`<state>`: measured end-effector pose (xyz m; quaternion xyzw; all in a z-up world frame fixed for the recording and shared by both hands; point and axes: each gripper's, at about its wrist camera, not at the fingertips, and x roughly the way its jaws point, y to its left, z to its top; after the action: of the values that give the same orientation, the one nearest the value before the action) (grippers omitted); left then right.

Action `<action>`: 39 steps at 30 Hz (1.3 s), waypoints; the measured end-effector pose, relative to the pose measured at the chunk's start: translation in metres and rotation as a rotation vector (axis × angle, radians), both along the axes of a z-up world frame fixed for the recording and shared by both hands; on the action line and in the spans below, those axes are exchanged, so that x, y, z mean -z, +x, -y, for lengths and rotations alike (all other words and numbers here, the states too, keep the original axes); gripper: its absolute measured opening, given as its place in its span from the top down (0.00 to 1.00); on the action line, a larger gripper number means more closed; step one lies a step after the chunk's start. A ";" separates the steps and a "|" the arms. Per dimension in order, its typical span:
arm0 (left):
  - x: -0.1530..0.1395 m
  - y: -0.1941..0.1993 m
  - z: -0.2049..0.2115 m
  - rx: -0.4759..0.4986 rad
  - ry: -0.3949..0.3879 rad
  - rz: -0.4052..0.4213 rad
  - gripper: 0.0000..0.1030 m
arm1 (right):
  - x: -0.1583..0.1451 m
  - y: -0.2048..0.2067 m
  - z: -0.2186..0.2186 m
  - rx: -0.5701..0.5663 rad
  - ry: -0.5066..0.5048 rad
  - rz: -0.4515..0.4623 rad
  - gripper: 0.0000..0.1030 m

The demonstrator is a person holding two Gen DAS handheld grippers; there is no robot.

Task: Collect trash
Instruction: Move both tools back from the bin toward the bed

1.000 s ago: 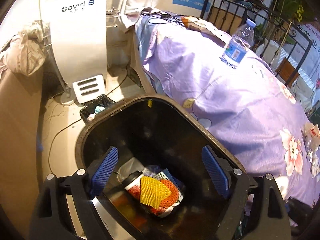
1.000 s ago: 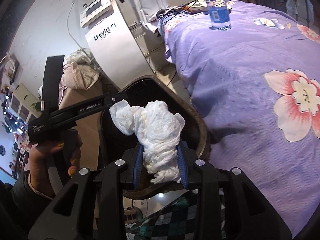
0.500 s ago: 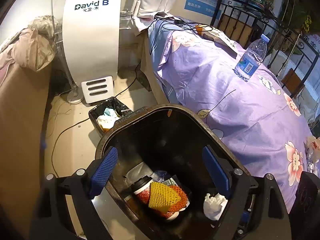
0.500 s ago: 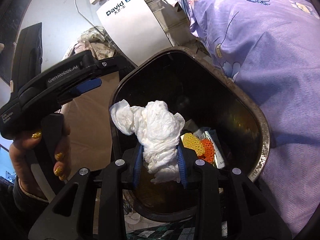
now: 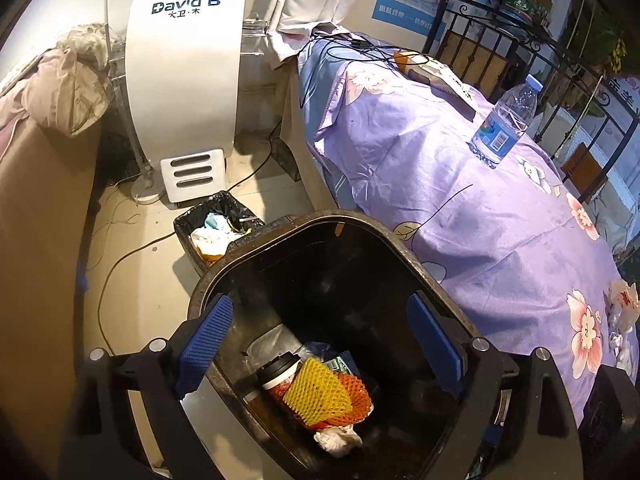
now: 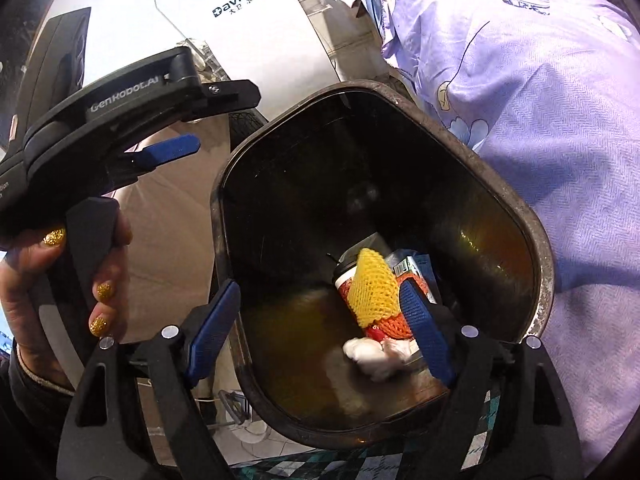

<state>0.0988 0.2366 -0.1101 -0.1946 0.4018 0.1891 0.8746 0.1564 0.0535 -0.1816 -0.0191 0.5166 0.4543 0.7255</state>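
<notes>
A dark trash bin [image 5: 400,240] stands beside the bed. At its bottom lie a paper cup [image 5: 276,372], yellow and orange foam nets [image 5: 316,390] and a crumpled white tissue [image 5: 338,438]. My left gripper [image 5: 319,300] hangs open over the bin mouth, holding nothing. My right gripper [image 6: 320,286] is also above the bin [image 6: 536,240], its jaws opening with nothing gripped. The tissue [image 6: 374,354] lies loose far below them, next to the nets [image 6: 374,292]. A hand [image 6: 100,280] holds the left gripper [image 6: 168,152] at the left.
A water bottle [image 5: 504,124] stands on the purple flowered bed cover [image 5: 480,200]. More crumpled wrappers [image 5: 622,308] lie on the cover's right edge. A small black-lined basket [image 5: 216,232] with waste sits on the floor by a white machine [image 5: 184,80].
My right gripper moved over the bin, opened and let go of the tissue, which dropped to the bottom. The left gripper stayed open and drifted slightly.
</notes>
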 end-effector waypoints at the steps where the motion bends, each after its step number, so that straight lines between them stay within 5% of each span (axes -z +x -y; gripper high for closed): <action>1: 0.000 0.000 0.001 0.002 0.005 -0.001 0.15 | -0.001 -0.002 0.000 -0.002 -0.001 0.010 0.21; 10: -0.007 0.007 0.014 0.030 0.018 0.017 0.15 | -0.038 -0.014 0.028 0.056 0.075 0.152 0.18; 17: -0.016 0.025 0.048 0.117 0.035 0.038 0.14 | -0.067 -0.004 0.085 0.242 0.134 0.255 0.10; 26: -0.027 0.055 0.142 0.368 0.072 0.077 0.13 | -0.091 0.006 0.176 0.498 0.111 0.365 0.08; 39: -0.033 0.094 0.301 0.833 0.066 0.103 0.13 | -0.074 0.014 0.350 0.903 -0.023 0.296 0.08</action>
<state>0.1927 -0.0644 -0.0769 0.0033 0.3958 -0.1780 0.9009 0.1707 -0.2970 -0.1077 0.1347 0.3694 0.0800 0.9160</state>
